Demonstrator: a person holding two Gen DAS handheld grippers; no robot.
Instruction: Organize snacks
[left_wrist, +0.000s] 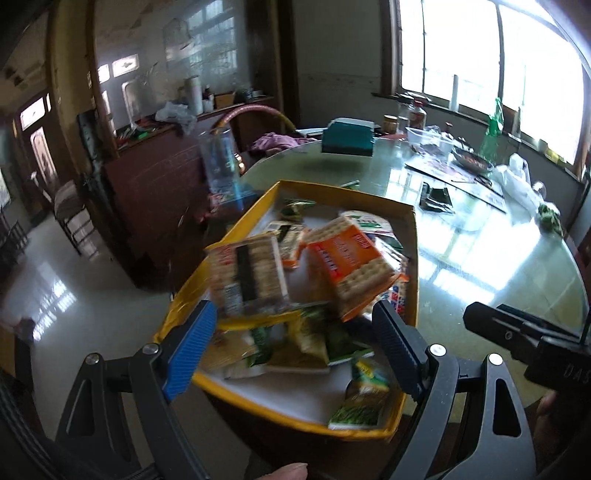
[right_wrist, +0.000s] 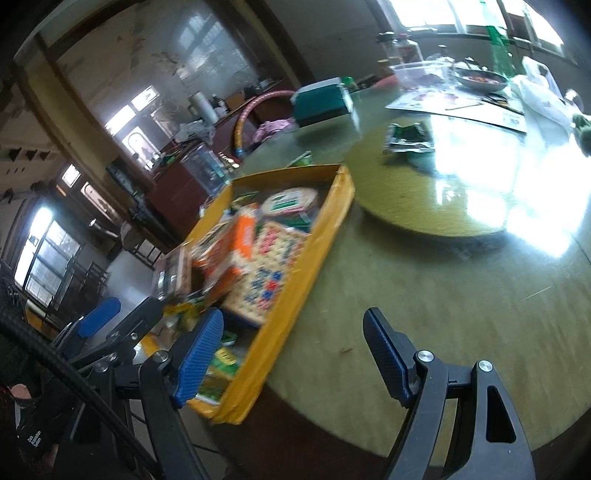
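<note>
Over the table edge: yellow box (left_wrist: 412, 258) of snack packs (left_wrist: 347, 262) overhangs the round table (right_wrist: 424, 295).
Left gripper (left_wrist: 295, 339): jaws apart, empty, above box.
Right gripper (right_wrist: 295, 354): jaws apart, empty, beside box.
Stray green packet (right_wrist: 408, 138): lies well apart; approach low, close gently.

The right gripper (right_wrist: 293, 356) hangs with its jaws spread wide and nothing between them, one blue pad over the near corner of the yellow box (right_wrist: 317, 243), the other above the bare green table (right_wrist: 424, 280). The box, at the table's edge, is heaped with cracker packs (right_wrist: 262, 269) and green packets. The left gripper (right_wrist: 118, 319) shows at lower left. A dark green packet (right_wrist: 408, 137) lies on the turntable (right_wrist: 443, 199).
</note>
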